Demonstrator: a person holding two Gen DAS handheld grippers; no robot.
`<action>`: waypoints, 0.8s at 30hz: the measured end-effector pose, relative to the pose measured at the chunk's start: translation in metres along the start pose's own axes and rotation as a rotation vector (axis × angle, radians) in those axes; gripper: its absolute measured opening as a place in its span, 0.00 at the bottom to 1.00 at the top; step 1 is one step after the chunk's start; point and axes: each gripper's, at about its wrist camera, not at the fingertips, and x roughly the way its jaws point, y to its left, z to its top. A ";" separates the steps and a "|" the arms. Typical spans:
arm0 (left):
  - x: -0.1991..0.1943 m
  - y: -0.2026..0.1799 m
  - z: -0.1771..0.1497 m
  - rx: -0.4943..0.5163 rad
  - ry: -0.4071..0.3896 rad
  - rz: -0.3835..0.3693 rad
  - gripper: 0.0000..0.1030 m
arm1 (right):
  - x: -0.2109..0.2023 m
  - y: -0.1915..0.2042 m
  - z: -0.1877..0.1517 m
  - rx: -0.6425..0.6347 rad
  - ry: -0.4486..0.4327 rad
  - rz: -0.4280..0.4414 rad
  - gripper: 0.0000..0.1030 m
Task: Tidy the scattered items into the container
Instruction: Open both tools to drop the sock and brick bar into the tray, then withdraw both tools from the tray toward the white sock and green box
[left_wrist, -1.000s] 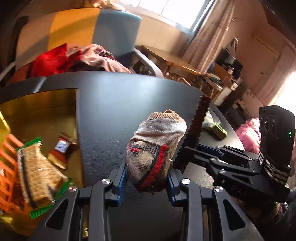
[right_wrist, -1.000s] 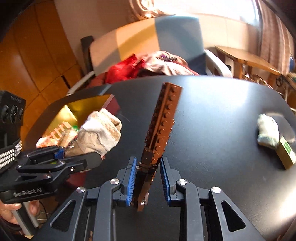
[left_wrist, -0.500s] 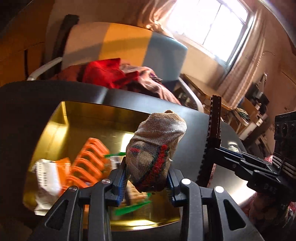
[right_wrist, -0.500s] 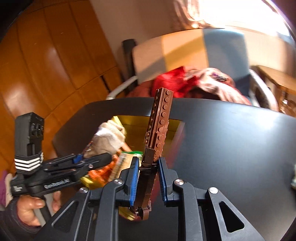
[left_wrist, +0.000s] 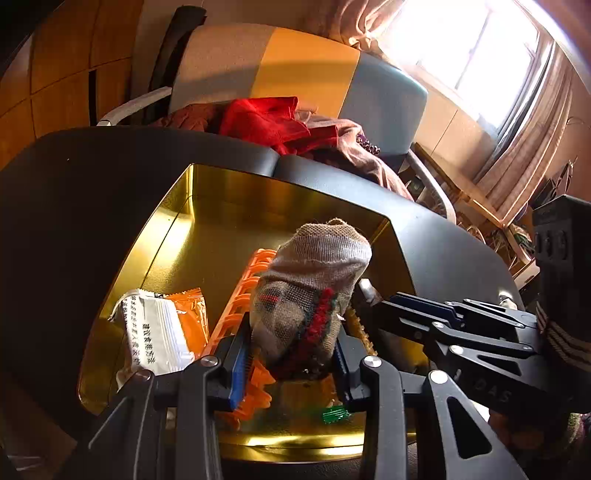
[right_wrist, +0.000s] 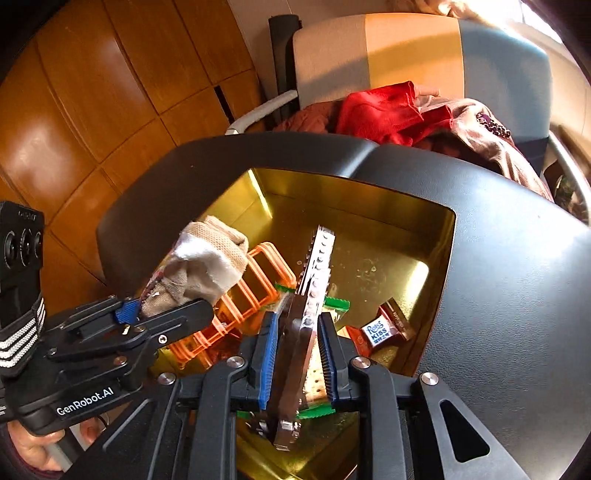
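the sock (left_wrist: 310, 291) sat pinched in the left tool (left_wrist: 291, 360) above the gold container (left_wrist: 166, 236), while the right tool (right_wrist: 295, 354) was clamped on the brown brick strip (right_wrist: 314, 273) over the same box. both should probably be let go low and apart, clear of the orange rack (right_wrist: 258, 280) and snack packets (left_wrist: 159, 328), so nothing bounces onto the worktop (right_wrist: 517, 277).
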 end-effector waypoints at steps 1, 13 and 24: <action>0.001 -0.001 0.000 0.003 -0.001 0.003 0.37 | 0.000 -0.001 -0.001 0.002 0.002 -0.001 0.29; -0.008 -0.006 -0.002 0.021 -0.028 0.022 0.52 | -0.019 -0.006 -0.017 0.005 -0.029 -0.022 0.36; -0.039 -0.039 -0.008 0.156 -0.116 0.095 0.60 | -0.069 -0.030 -0.041 0.090 -0.167 -0.141 0.59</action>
